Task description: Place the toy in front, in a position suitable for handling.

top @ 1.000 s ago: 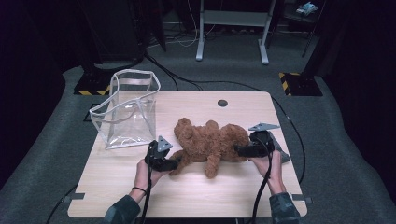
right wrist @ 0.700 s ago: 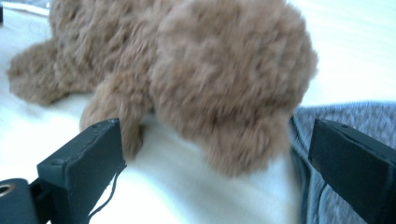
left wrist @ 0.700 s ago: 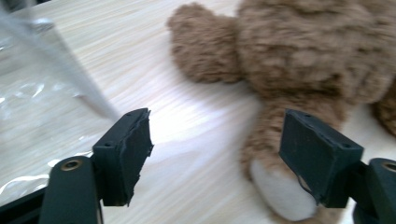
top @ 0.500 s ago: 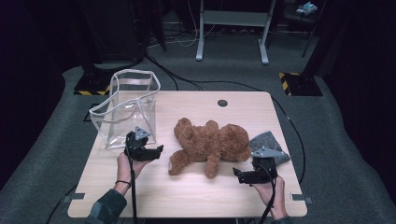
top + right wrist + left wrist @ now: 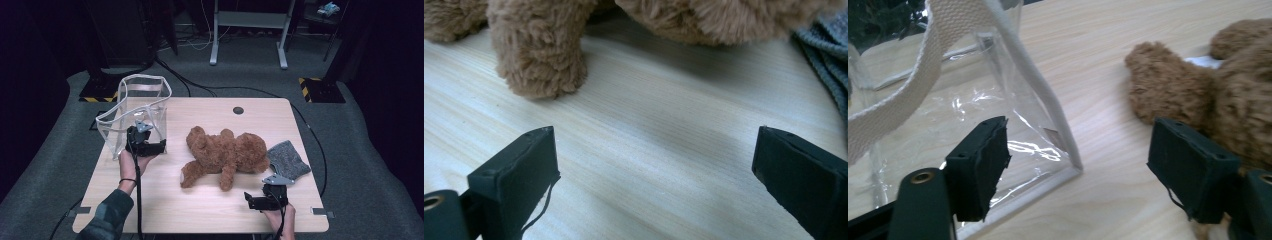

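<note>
Both sets of fingers stand apart with nothing between them. Your right gripper (image 5: 256, 201) sits low at the desk's (image 5: 210, 210) near edge toward the right corner, jaws spread wide over bare wood, having opened a little further in the last second. Just beyond it lies the teddy bear (image 5: 225, 155), stretched out across the middle of the desk, with a grey knitted cloth (image 5: 289, 159) touching its right end. Your left gripper (image 5: 159, 147) hovers at the near corner of the clear bag (image 5: 135, 112), which stands upright at the far left; its jaws have just been narrowing after a brief widening, and nothing is between them, the bag's taped seam (image 5: 1040, 95) showing beyond them.

A second ago both grippers flanked the bear, one at each side. Now you've let it be: the right has dropped back toward you, the left has swung over to the bag. The bear looks to lie where it did. That suggests the bag gets opened or steadied first, before the bear goes in.
</note>
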The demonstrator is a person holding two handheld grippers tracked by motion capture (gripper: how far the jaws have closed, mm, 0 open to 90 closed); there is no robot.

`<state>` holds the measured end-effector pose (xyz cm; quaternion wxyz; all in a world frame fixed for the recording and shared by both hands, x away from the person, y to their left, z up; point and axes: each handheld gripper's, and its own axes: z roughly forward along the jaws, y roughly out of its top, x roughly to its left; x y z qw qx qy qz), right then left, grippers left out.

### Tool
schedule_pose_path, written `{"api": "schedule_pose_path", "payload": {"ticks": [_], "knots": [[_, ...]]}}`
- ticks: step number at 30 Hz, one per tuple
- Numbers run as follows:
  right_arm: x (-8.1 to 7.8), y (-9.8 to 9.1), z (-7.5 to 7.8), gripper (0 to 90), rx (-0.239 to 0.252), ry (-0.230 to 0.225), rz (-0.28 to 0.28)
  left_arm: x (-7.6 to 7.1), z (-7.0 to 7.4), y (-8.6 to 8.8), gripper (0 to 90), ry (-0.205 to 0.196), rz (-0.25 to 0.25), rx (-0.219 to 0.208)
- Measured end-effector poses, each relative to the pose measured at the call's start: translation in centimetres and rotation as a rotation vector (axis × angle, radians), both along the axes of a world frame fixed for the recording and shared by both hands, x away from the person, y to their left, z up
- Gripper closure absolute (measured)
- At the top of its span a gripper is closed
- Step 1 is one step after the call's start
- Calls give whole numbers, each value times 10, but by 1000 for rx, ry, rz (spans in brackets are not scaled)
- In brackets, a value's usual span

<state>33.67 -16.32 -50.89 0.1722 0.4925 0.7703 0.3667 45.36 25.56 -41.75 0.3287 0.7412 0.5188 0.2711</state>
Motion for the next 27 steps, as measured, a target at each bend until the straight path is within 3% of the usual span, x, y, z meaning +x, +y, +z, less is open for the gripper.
{"api": "schedule_pose_path", "payload": {"ticks": [3, 6, 11, 15, 17, 20, 27], "knots": [[1, 2, -5, 52, -8, -4, -13, 10, -6, -2, 298, 10, 34, 30], [0, 3, -8, 69, -10, -11, -25, 18, -13, -1, 343, 15, 77, 28], [0, 3, -14, 123, -7, -14, -20, 26, -20, -2, 402, -14, 113, 27], [0, 4, -18, 143, -9, -15, -23, 33, -22, -1, 490, -38, 153, -18], [0, 4, -19, 149, -8, -24, -21, 37, -22, -2, 524, -43, 150, -31], [-1, 4, -19, 163, -7, -30, -32, 38, -21, -5, 574, -50, 150, -9], [-1, 4, -20, 170, -28, -36, -16, 41, -22, 3, 618, -57, 121, -18]]}}
